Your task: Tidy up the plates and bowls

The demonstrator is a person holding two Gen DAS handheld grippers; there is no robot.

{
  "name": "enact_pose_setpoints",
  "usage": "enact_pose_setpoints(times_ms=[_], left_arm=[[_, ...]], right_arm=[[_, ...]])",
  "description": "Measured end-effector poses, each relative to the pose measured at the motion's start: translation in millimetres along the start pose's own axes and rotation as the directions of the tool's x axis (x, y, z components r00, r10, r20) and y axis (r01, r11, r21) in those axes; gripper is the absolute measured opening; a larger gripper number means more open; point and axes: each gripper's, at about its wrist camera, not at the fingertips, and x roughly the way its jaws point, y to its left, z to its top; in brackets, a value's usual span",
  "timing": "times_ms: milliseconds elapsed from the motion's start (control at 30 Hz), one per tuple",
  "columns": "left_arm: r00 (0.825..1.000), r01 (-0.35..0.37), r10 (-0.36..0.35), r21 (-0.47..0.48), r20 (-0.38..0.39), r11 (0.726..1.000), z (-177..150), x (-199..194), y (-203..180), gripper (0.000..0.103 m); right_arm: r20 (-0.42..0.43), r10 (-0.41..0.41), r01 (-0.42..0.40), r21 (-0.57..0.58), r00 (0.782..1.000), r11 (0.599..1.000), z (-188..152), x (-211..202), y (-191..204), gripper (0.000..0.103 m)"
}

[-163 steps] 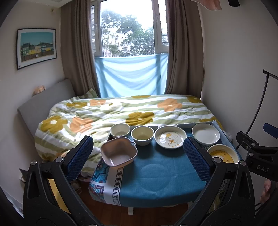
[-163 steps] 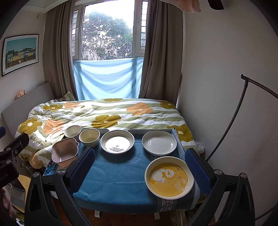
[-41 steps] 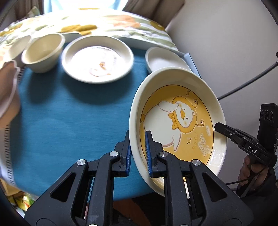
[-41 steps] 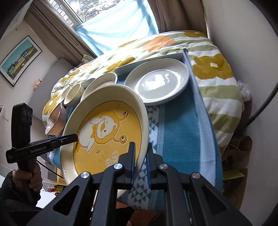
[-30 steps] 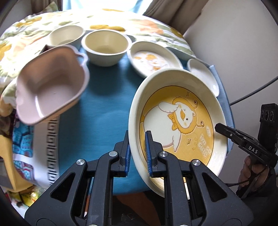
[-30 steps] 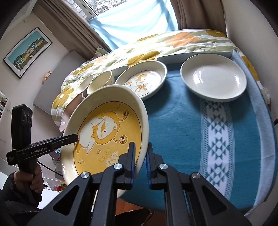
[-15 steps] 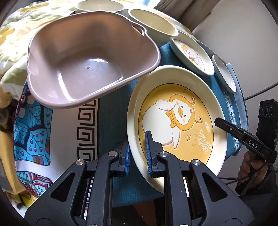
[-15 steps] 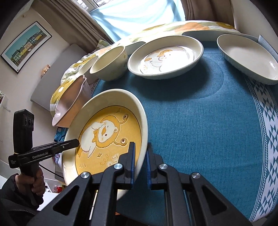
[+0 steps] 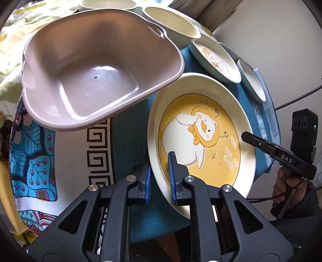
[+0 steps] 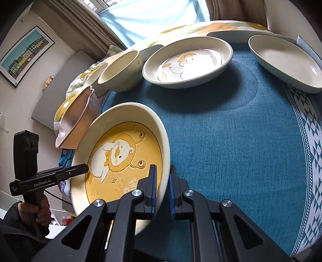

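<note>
Both grippers hold the yellow cartoon plate (image 9: 203,139) by opposite rims, low over the blue tablecloth (image 10: 231,145). My left gripper (image 9: 159,177) is shut on its left rim. My right gripper (image 10: 162,183) is shut on its right rim; the plate also shows in the right wrist view (image 10: 122,159). The pink handled bowl (image 9: 96,66) sits just left of the plate, its rim overlapping the plate's edge in the left wrist view. A cream bowl (image 10: 120,71), a white cartoon plate (image 10: 187,62) and a plain white plate (image 10: 283,64) line the far side.
The table's patterned cloth edge (image 9: 36,153) hangs at the left. A flowered duvet (image 9: 12,36) lies behind the table. Another cream bowl (image 9: 104,3) stands at the far left. The right gripper's body (image 9: 281,159) shows past the plate.
The plate has moved with both grippers from the table's right front to the left front, next to the pink bowl, and has come lower toward the cloth.
</note>
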Motion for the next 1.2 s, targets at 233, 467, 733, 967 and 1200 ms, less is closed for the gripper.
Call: enact_pose_setpoints(times_ms=[233,467,733,967,1200], left_arm=[[0.998,-0.061,0.061,0.059,-0.008,0.996,0,1,-11,0.012],[0.995,-0.086,0.089,0.086,-0.035,0.993,0,7,-22,0.020],[0.992,-0.123,0.121,0.083,0.027,0.989,-5,-3,-37,0.088],[0.985,-0.165,0.162,0.042,0.066,0.985,-23,-33,-63,0.088],[0.953,-0.237,0.203,0.137,0.225,0.962,-19,-86,-141,0.088]], right_arm=[[-0.019,-0.038,0.038,0.018,0.999,0.999,2,2,2,0.010],[-0.004,-0.047,0.047,0.034,0.999,0.998,1,0,9,0.050],[0.010,-0.072,0.072,-0.018,0.997,0.997,-3,-19,24,0.060],[0.049,-0.055,0.058,-0.059,0.997,0.997,-5,-59,25,0.060],[0.152,-0.062,0.071,-0.057,0.987,0.996,-15,-132,4,0.060]])
